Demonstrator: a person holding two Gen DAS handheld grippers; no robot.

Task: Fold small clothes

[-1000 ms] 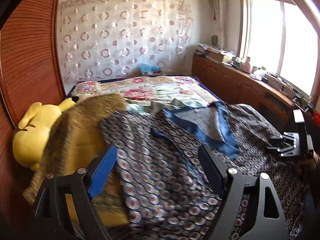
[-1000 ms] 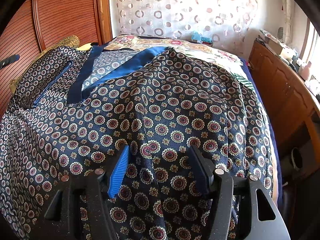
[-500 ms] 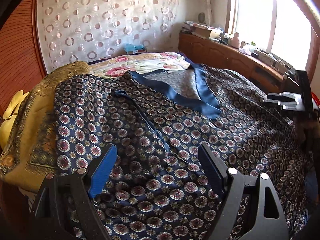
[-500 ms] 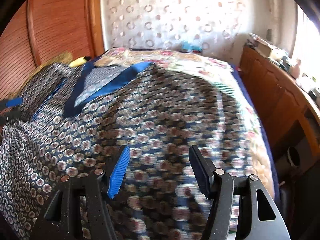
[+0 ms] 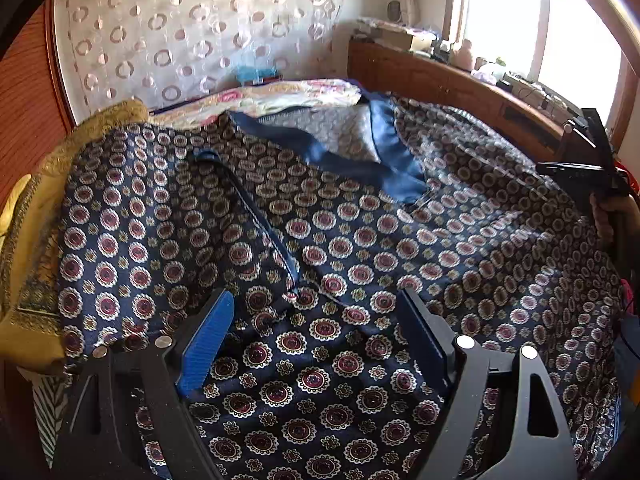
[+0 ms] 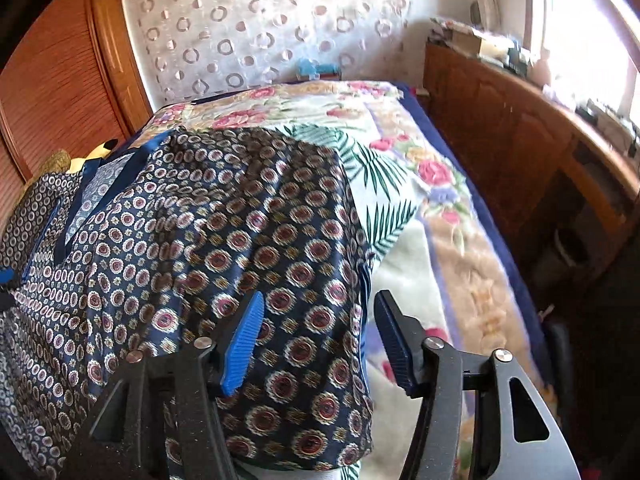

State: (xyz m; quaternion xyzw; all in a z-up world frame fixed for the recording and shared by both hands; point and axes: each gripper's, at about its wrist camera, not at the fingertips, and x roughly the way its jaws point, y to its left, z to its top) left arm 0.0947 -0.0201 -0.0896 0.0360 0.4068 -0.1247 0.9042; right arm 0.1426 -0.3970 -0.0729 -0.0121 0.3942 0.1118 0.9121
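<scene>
- Shirt (image 5: pixel 360 248): navy, medallion print, plain blue neck trim (image 5: pixel 384 168); spread front-up over the bed (image 6: pixel 460 208), covering most of the near end.
- Left side of shirt lies partly over a yellow cloth (image 5: pixel 36 240); right edge ends on the floral blanket (image 6: pixel 360 120), seen in the right view.
- Fabric looks thin, soft and a bit shiny; judged light, limp, likely slippery. It will sag and slide, not hold a crease by itself.
- Ripples near the left tool (image 5: pixel 316 344) suggest it bunches easily when pushed.
- Left tool: fingers apart, nothing between them, low over the shirt's lower left part beside a blue seam (image 5: pixel 260 216); touching or just above, cannot tell.
- Right tool (image 6: pixel 316 340): fingers apart, straddling the shirt's right side edge (image 6: pixel 360 280); blue pad (image 6: pixel 242 344) over fabric, other finger over the blanket. Not clamped.
- Best holds, as a judgement: the right side edge or hem for the right tool, the matching left edge or seam for the left; pinch a hem, not mid-panel, since a single layer may slip out.
- Risk: dragging the yellow cloth or blanket along with the shirt.
- Lift both sides evenly to keep the fold straight.
</scene>
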